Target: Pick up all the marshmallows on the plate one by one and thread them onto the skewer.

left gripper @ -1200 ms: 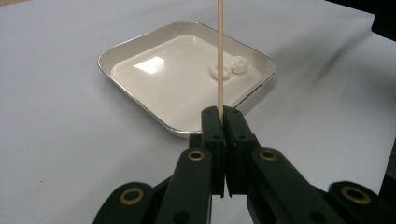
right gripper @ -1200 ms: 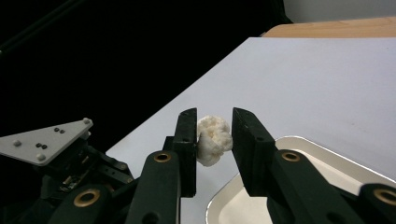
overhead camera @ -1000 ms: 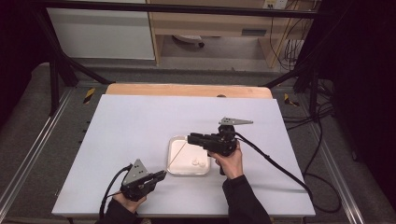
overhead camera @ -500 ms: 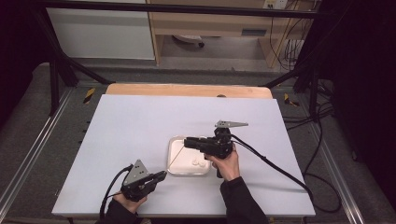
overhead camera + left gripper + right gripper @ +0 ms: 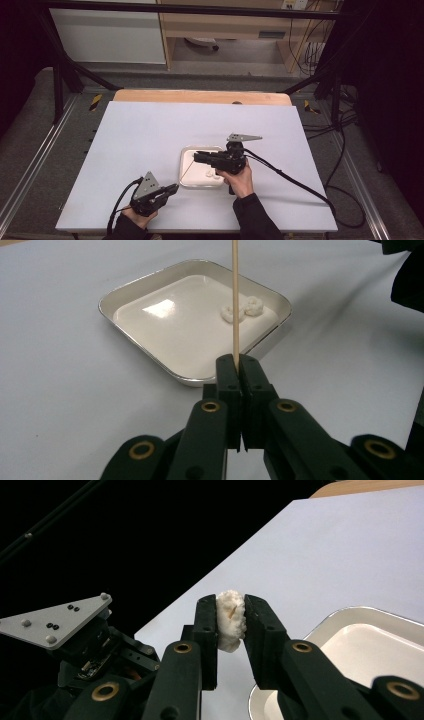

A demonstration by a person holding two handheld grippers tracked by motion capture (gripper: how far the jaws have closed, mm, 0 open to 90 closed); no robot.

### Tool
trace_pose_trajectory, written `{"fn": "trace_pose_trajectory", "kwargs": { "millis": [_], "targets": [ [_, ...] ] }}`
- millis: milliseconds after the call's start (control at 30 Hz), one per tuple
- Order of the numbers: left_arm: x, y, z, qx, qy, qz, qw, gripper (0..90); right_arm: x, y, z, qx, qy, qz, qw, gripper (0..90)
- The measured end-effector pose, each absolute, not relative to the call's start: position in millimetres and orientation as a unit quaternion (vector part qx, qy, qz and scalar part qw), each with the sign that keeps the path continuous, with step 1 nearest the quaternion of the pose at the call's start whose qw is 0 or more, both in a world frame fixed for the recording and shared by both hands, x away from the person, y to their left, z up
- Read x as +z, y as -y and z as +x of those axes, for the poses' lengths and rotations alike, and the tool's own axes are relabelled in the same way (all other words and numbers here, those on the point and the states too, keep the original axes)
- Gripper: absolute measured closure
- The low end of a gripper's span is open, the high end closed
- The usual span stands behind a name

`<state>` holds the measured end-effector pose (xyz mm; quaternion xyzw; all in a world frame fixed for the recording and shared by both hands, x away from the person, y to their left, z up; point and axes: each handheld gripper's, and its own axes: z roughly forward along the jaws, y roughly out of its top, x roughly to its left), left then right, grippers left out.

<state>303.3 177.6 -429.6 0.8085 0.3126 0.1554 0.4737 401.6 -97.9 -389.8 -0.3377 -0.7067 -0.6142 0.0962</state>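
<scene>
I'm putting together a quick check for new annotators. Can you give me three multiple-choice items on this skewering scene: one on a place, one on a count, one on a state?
1. Where does the tray sit?
A. on the white table, between the two grippers
B. on the floor
C. on the wooden shelf

2. How many white pieces lie in the tray?
A. none
B. two
C. five

3. What is the state of the left gripper?
A. wide open
B. shut on a white piece
C. shut on the skewer

Answers:
1 A: the high view shows the tray on the table between the left gripper and the right gripper.
2 B: the left gripper view shows two pieces side by side.
3 C: its jaws meet around the thin wooden stick, while the right gripper clamps another white piece.
</scene>
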Motion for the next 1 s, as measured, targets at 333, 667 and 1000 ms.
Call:
{"fn": "trace_pose_trajectory", "kwargs": {
  "millis": [333, 667, 1000],
  "targets": [
    [-431, -174, 307, 0.149, -0.327, 0.807, 0.469, 88.5, -415, 82, 395, -0.587, 0.729, -0.332, 0.116, 77.3],
    [-431, -164, 309, 0.148, -0.334, 0.802, 0.473, 88.5, -424, 75, 386, -0.575, 0.743, -0.323, 0.116, 76.9],
    [-431, -167, 312, 0.14, -0.34, 0.795, 0.483, 88.4, -424, 67, 382, -0.565, 0.755, -0.318, 0.098, 67.1]
  ]
}}
